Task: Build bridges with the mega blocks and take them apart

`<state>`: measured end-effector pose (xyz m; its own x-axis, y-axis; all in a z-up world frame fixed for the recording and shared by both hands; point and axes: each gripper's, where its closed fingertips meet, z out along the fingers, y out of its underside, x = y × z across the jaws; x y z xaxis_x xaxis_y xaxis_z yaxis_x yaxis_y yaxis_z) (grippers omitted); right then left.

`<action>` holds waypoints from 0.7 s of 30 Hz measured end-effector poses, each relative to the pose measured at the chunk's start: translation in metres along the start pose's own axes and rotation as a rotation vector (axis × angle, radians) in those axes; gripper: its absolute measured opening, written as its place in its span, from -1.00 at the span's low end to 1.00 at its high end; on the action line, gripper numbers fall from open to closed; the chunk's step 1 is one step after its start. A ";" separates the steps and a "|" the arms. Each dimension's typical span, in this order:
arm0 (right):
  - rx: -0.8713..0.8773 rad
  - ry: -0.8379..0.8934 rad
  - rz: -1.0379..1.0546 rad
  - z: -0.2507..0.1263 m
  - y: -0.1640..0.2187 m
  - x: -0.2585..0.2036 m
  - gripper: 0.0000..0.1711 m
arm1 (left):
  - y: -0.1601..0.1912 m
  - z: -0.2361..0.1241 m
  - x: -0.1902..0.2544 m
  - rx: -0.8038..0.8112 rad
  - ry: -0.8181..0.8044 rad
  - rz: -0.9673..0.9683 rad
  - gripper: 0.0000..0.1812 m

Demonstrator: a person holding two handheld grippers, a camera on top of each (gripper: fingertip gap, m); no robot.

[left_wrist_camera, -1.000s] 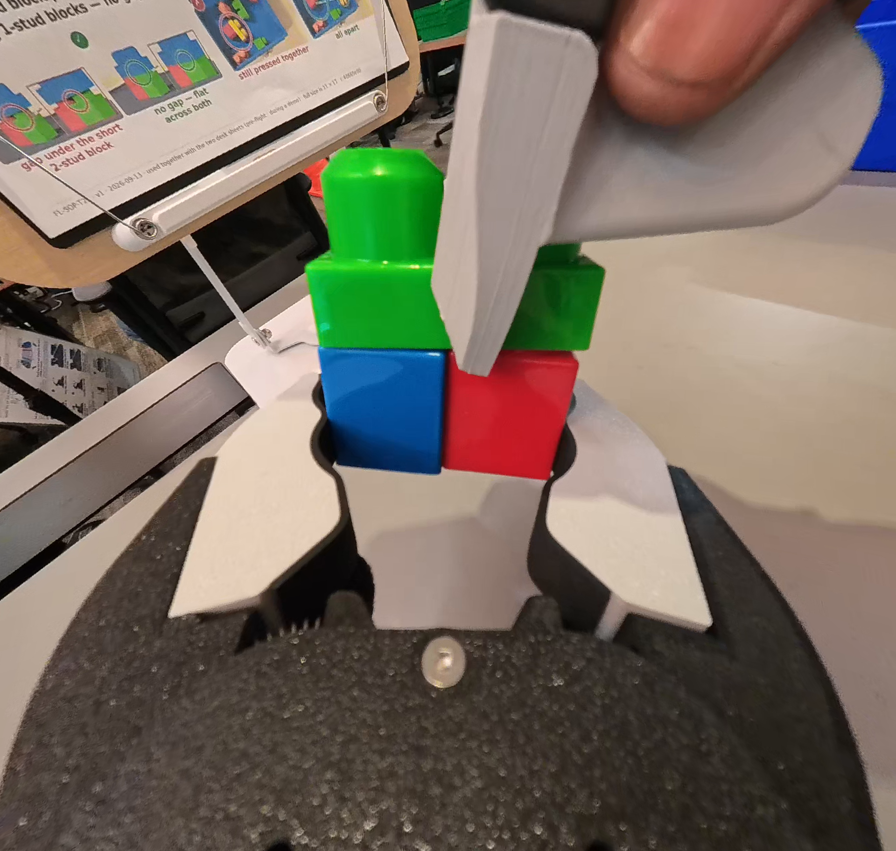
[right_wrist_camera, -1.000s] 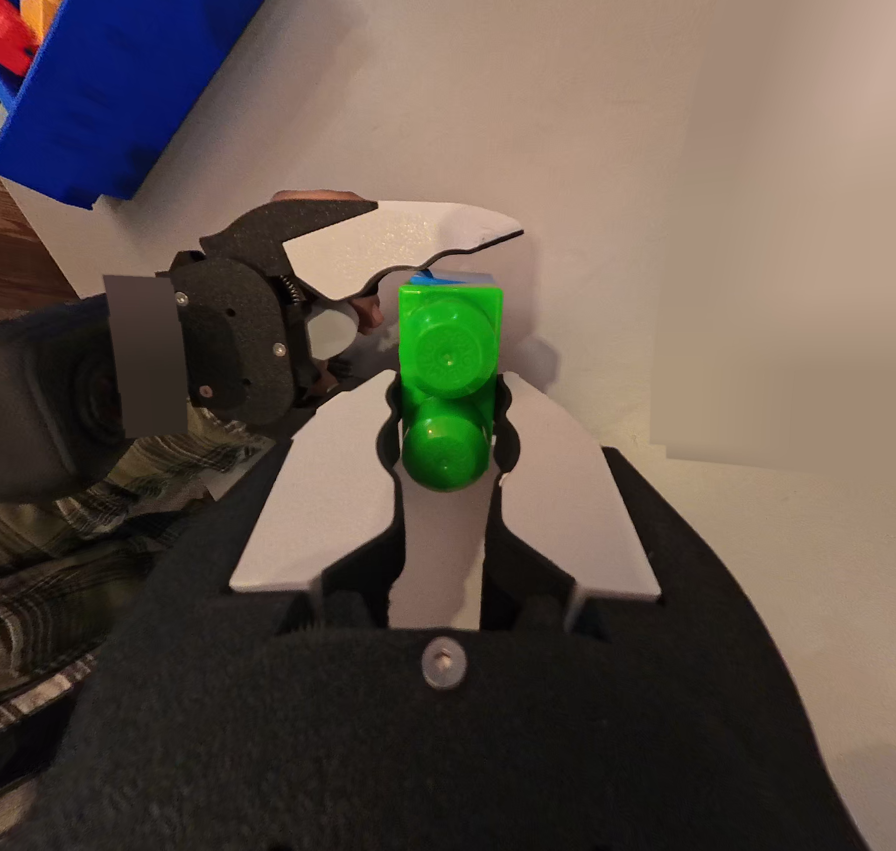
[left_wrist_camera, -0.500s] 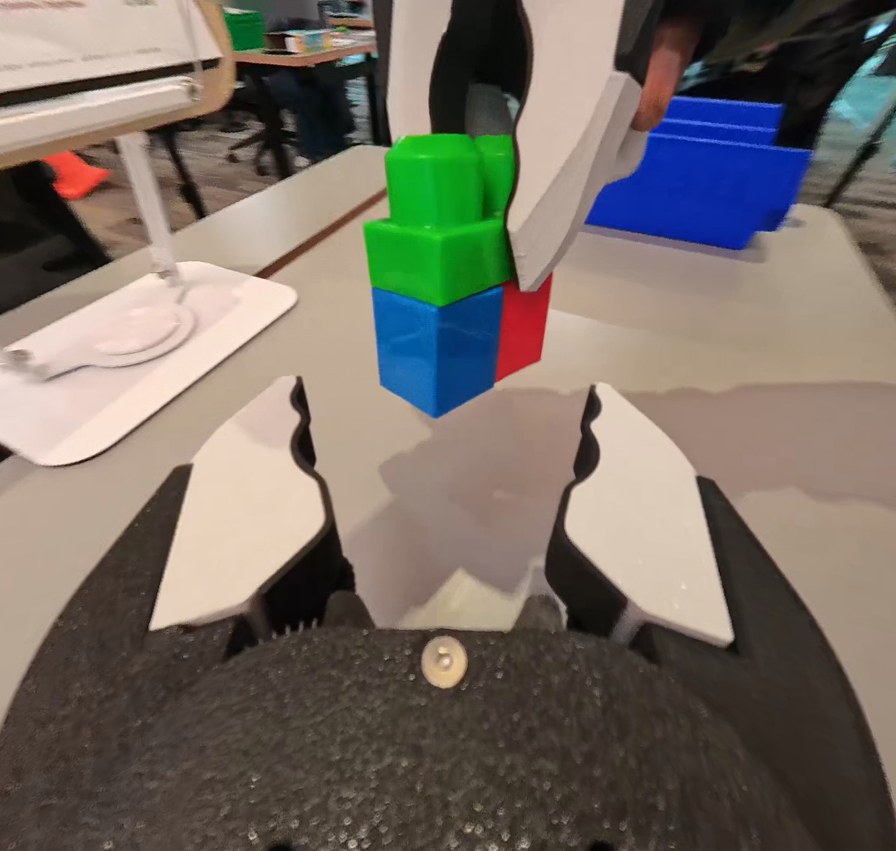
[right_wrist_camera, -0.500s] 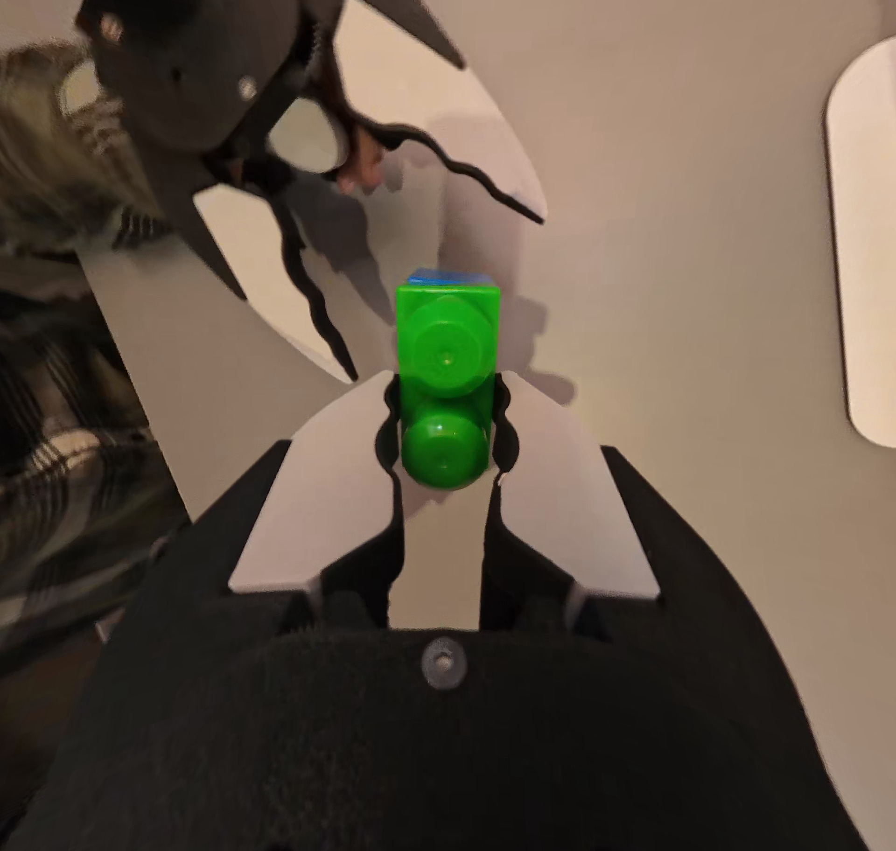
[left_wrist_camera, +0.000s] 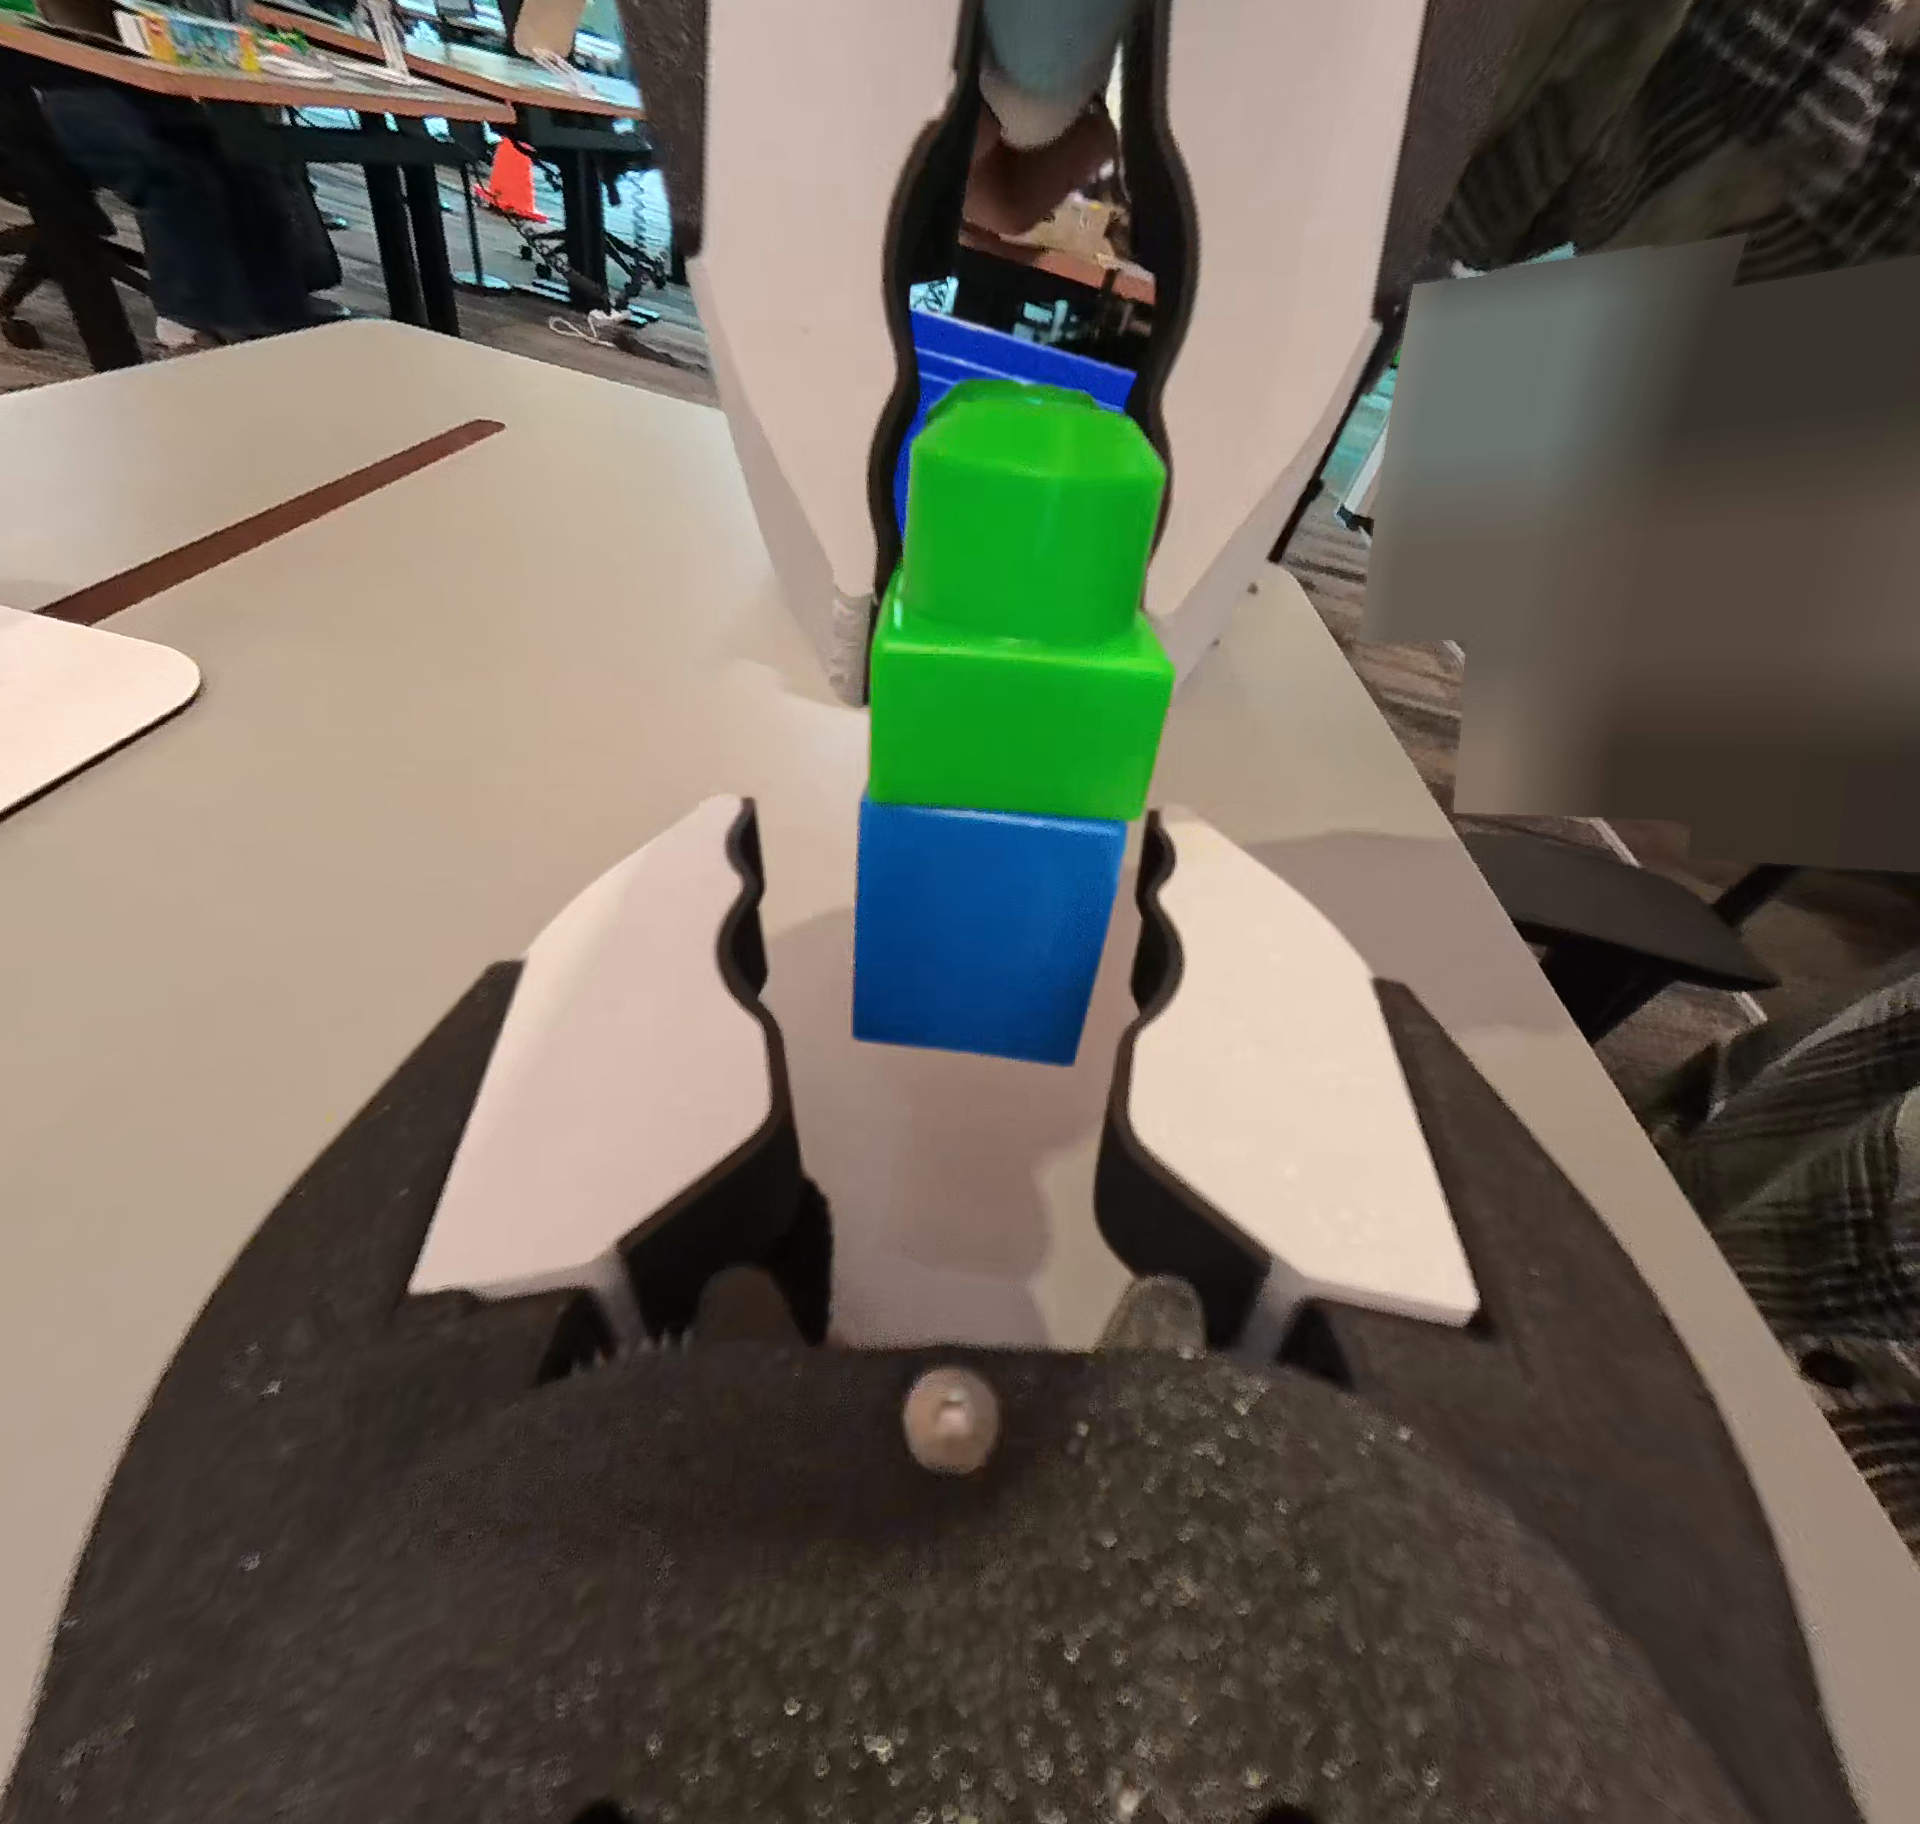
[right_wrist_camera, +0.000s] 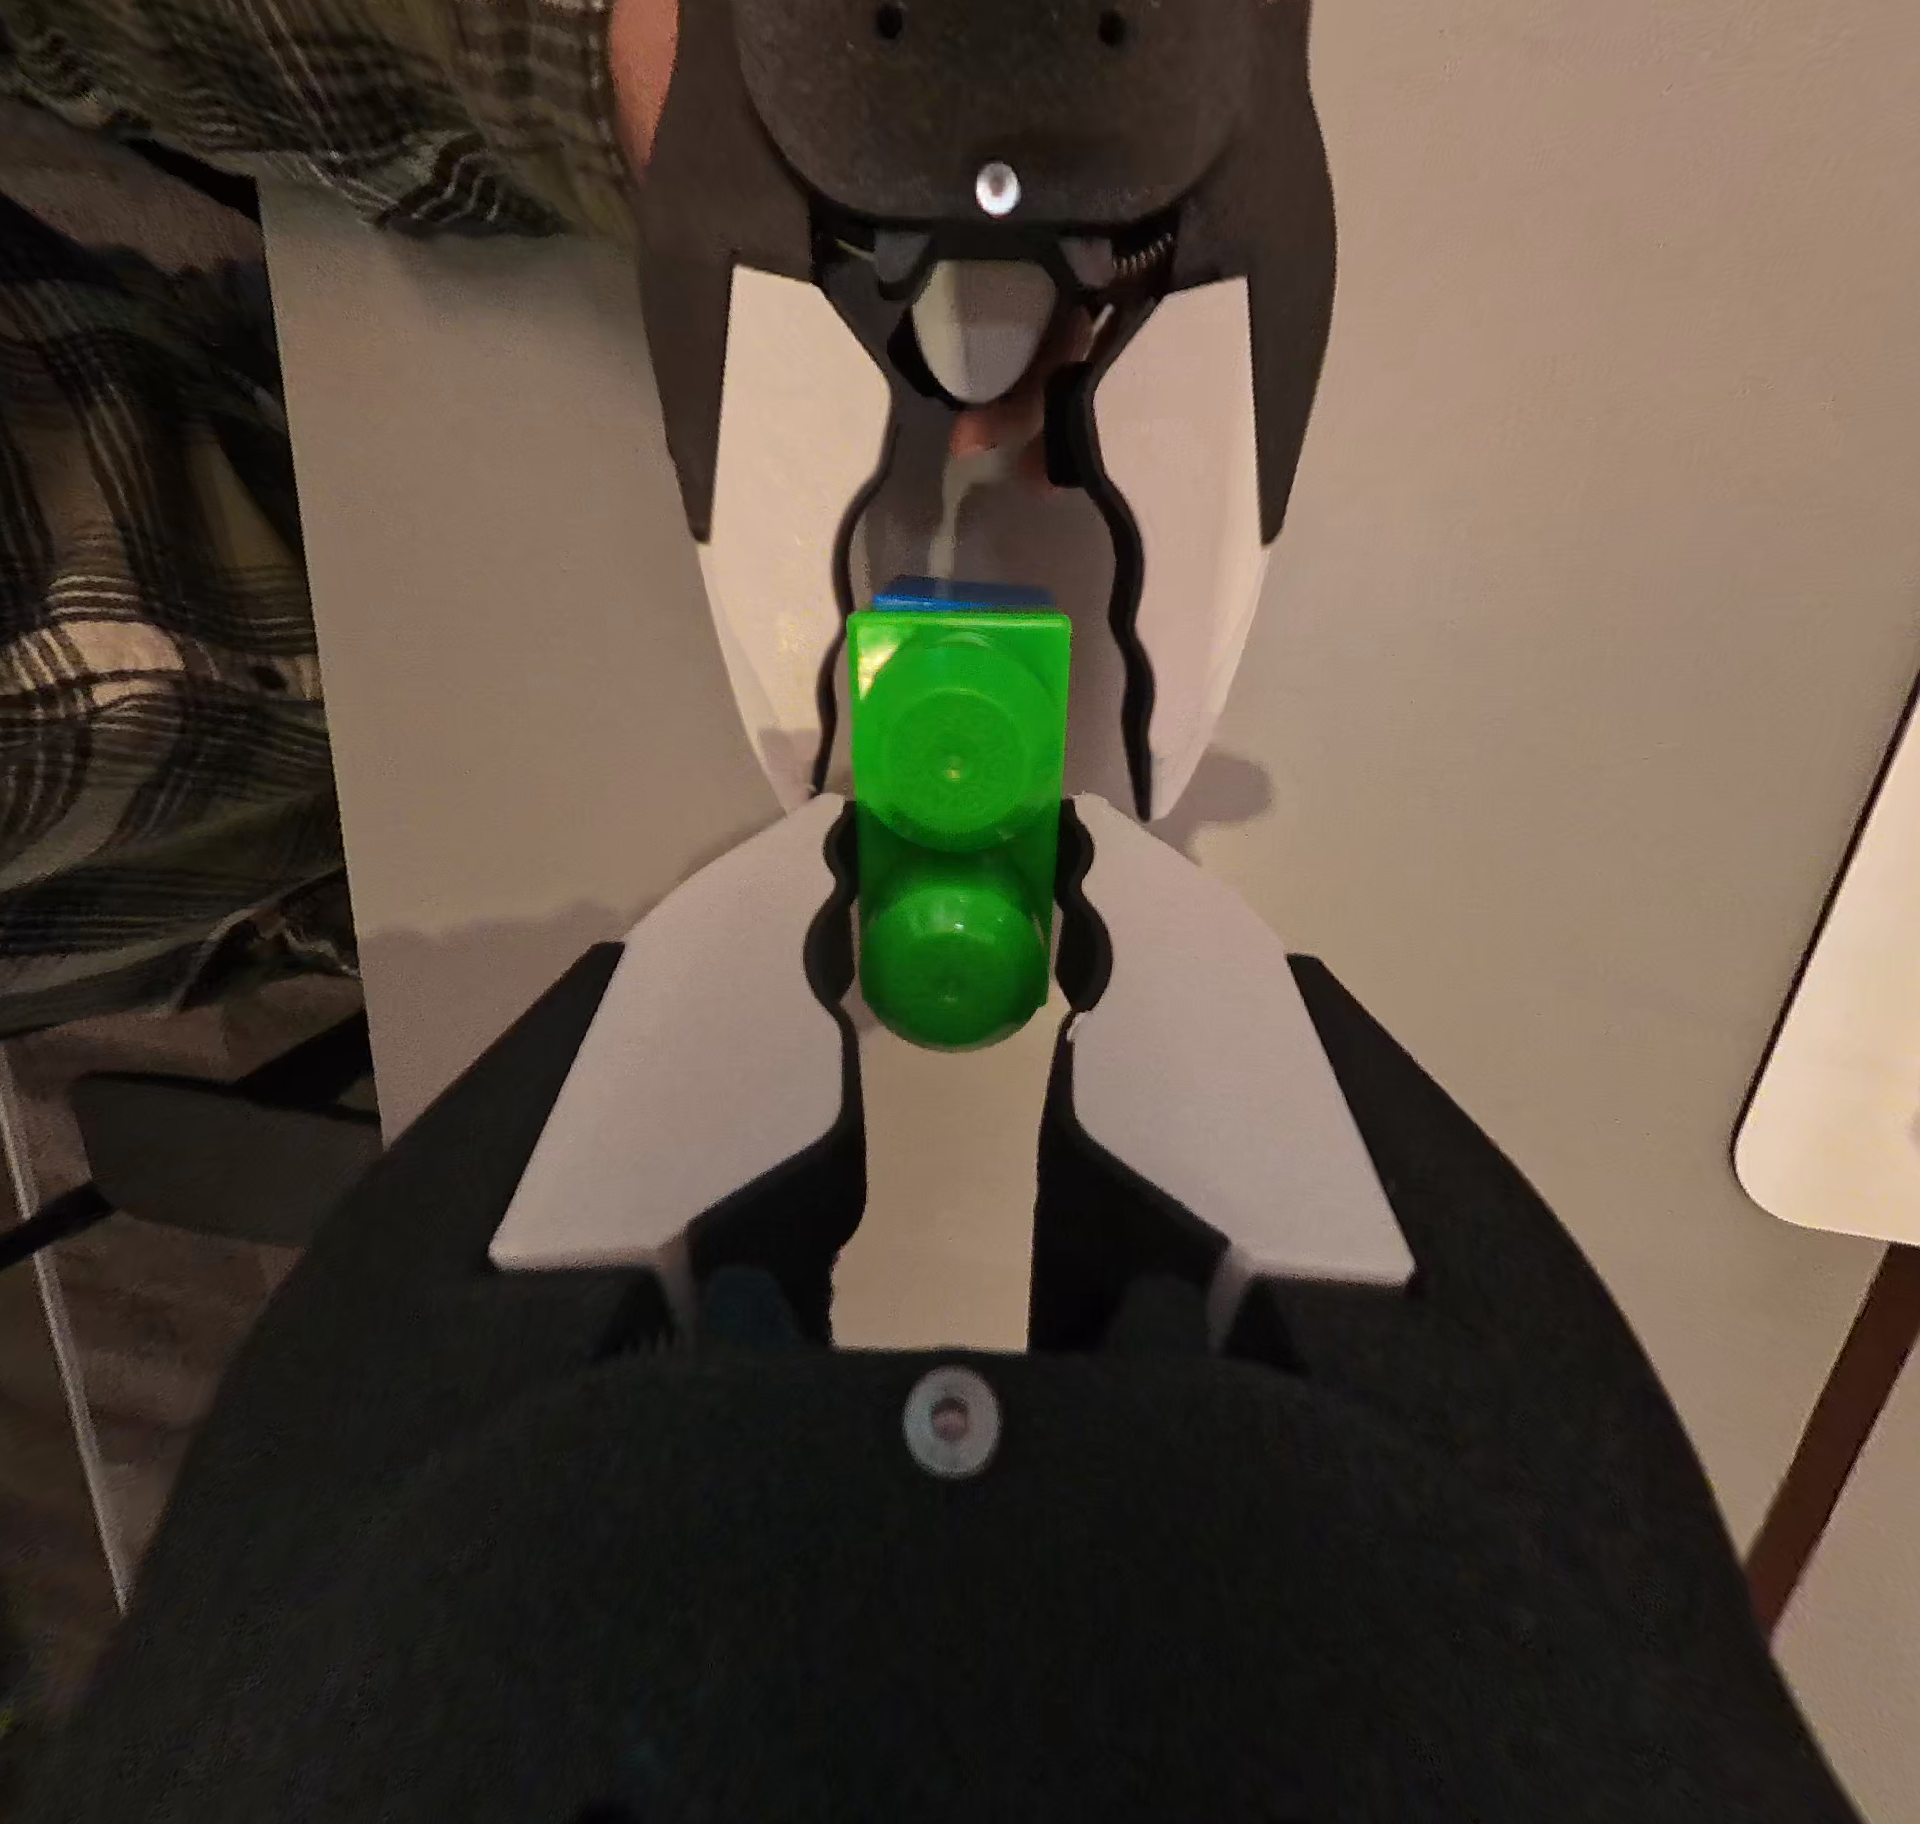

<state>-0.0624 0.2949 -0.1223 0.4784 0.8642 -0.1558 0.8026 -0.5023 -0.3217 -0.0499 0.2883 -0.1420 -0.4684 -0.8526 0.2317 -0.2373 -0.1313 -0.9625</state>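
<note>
A green two-stud block (left_wrist_camera: pixel 1013 725) sits on a blue block (left_wrist_camera: pixel 982 933). The stack hangs above the table. My right gripper (left_wrist_camera: pixel 1023 652) comes down from above and is shut on the green block (right_wrist_camera: pixel 956 735), pinching its near stud end. My left gripper (left_wrist_camera: pixel 945 829) is open; its jaws stand on either side of the blue block with small gaps. In the right wrist view the left gripper (right_wrist_camera: pixel 977 798) points toward me and only the blue block's top edge (right_wrist_camera: pixel 961 592) shows beyond the green one. The red block is hidden.
A blue bin (left_wrist_camera: pixel 1023 361) stands behind the stack. A white stand base (left_wrist_camera: pixel 73 704) lies at the left, also at the right in the right wrist view (right_wrist_camera: pixel 1849 1047). The table edge (left_wrist_camera: pixel 1455 891) and a person's plaid sleeve (left_wrist_camera: pixel 1808 1151) are close on the right. Only a small space, under 4 cm, lies between the two pairs of fingers.
My left gripper let go of the blue and red blocks, swung round to face the stack end-on, and now straddles the blue block, open. My right gripper kept hold of the green block.
</note>
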 end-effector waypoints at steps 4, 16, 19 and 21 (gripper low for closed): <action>-0.048 -0.005 -0.024 0.002 -0.003 -0.003 -0.59 | 0.003 0.002 0.007 -0.032 0.026 0.053 -0.54; -0.010 0.004 -0.036 -0.007 -0.016 -0.010 -0.59 | -0.001 0.003 0.012 -0.030 -0.039 0.118 -0.57; 0.034 0.013 -0.038 -0.009 -0.016 -0.011 -0.59 | -0.004 0.004 0.010 -0.028 -0.075 0.129 -0.57; 0.056 0.010 -0.044 -0.010 -0.015 -0.012 -0.59 | -0.004 0.006 0.012 -0.032 -0.067 0.121 -0.57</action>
<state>-0.0767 0.2915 -0.1059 0.4470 0.8849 -0.1306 0.8020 -0.4612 -0.3797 -0.0501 0.2754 -0.1362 -0.4375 -0.8933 0.1030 -0.2095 -0.0101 -0.9777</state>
